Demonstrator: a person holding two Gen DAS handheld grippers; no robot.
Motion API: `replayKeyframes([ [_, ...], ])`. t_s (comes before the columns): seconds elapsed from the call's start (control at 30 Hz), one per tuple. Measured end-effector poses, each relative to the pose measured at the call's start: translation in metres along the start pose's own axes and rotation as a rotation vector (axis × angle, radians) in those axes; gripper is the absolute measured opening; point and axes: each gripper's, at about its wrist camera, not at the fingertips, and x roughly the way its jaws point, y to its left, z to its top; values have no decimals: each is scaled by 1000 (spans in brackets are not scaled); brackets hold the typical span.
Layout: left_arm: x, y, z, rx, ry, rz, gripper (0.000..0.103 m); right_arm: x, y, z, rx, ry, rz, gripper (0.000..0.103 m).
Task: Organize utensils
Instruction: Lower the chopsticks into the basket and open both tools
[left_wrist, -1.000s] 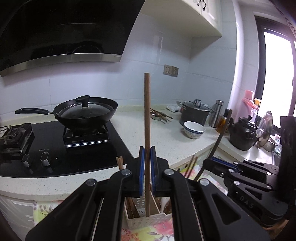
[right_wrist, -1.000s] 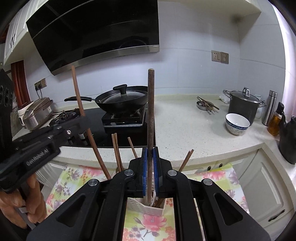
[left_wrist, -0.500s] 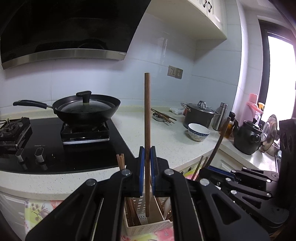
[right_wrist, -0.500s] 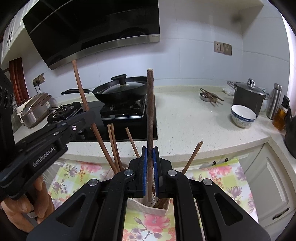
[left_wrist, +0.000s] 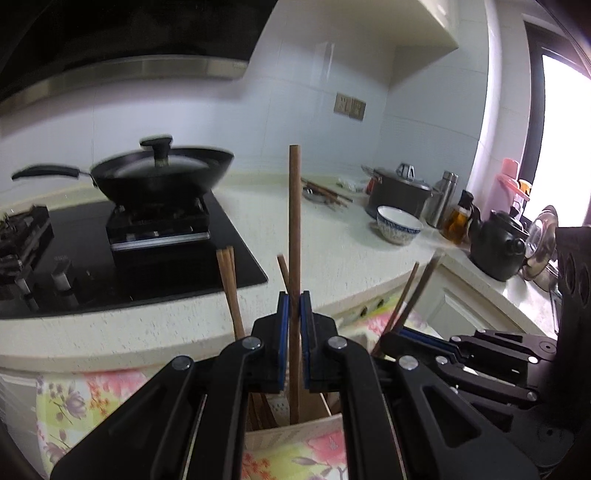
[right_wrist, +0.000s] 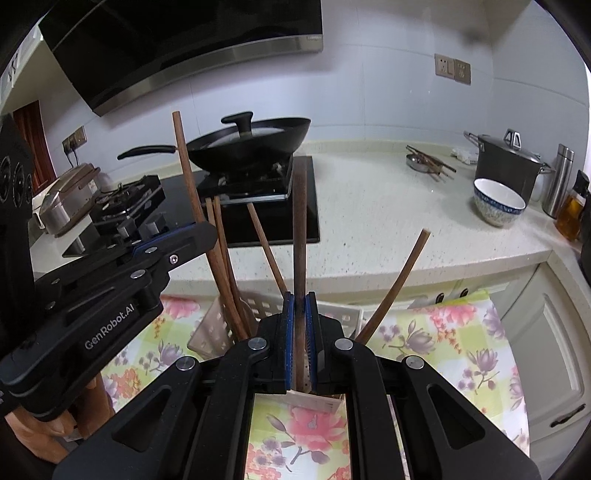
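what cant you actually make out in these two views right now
- Left wrist view: the floor of the white holder and the held chopstick's lower tip, hidden by the left gripper.
- Right wrist view: the lower end of the chopstick in the right gripper, hidden by the gripper body.
- Left wrist view: the wok is motion-blurred.
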Motion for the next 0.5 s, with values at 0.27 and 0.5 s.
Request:
replayKeyframes([
  [0.27,20,7,-9,-19,75,-5,6,22,-1,-4,-5,35,-8,8],
  [0.5,37,11,-17,-23,147,-4,6,35,-4,-7,-11,61,-15,9],
])
